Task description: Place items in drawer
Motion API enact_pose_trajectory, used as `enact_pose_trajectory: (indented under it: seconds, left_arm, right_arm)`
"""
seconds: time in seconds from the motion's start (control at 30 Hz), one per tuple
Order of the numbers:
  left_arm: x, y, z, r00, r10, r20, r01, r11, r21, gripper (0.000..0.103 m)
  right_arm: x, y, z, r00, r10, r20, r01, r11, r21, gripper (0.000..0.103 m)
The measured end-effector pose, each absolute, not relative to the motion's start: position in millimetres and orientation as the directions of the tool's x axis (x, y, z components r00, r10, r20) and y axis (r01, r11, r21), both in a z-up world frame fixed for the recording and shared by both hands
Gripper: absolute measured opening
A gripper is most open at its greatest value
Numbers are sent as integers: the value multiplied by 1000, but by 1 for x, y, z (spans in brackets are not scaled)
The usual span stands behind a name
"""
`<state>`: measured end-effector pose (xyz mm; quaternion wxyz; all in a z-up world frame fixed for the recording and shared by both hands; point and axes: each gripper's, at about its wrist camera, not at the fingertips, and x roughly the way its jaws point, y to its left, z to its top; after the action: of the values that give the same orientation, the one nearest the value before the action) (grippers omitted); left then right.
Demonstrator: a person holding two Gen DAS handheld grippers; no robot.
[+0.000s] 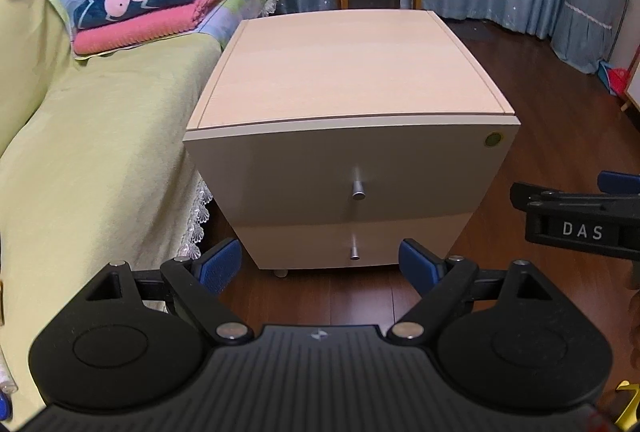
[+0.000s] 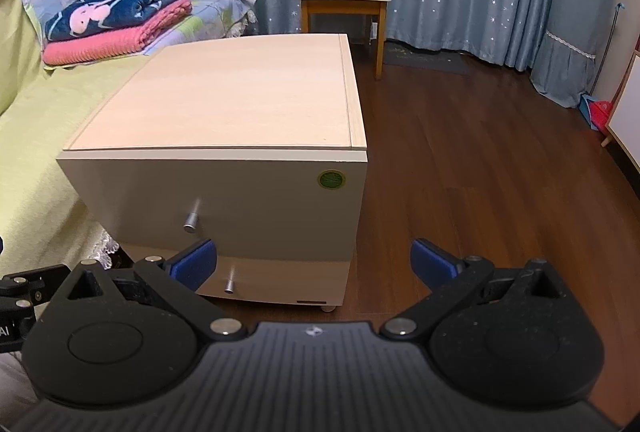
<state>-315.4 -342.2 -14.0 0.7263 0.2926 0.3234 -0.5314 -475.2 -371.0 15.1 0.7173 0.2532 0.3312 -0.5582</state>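
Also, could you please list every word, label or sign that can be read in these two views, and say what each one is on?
"DAS": white letters on the black body of the right gripper, seen from the left wrist camera.
"AI": cut off at the frame edge, on the left gripper body in the right wrist view; likely part of a longer word.
Round green sticker on the nightstand's top drawer: print too small to read.

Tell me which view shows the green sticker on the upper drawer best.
The right wrist view: the sticker appears larger there, with its ring and darker centre clear. The left wrist view shows the sticker smaller and dimmer, near the upper drawer corner.
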Motion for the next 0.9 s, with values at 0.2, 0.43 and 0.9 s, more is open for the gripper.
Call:
enact_pose_trajectory:
  seconds: [0.2,0.43,0.9]
  left_arm:
    - [-307,-360,-27,223,-560,-798,960,271,78,87]
    - [-303,-374,-34,216,-554,-804,962,263,77,87]
    - [-290,-394,-46,231,-529,-817,954,288,83,87]
  right_arm:
    - [-468,-386,-2,153,-612,-776,966,257,-11,102]
    - [-465,-401,-11,138,-607,-783,970,242,-17,102]
    - [-457,-425,-21,134,-595,-793,972,235,-12,102]
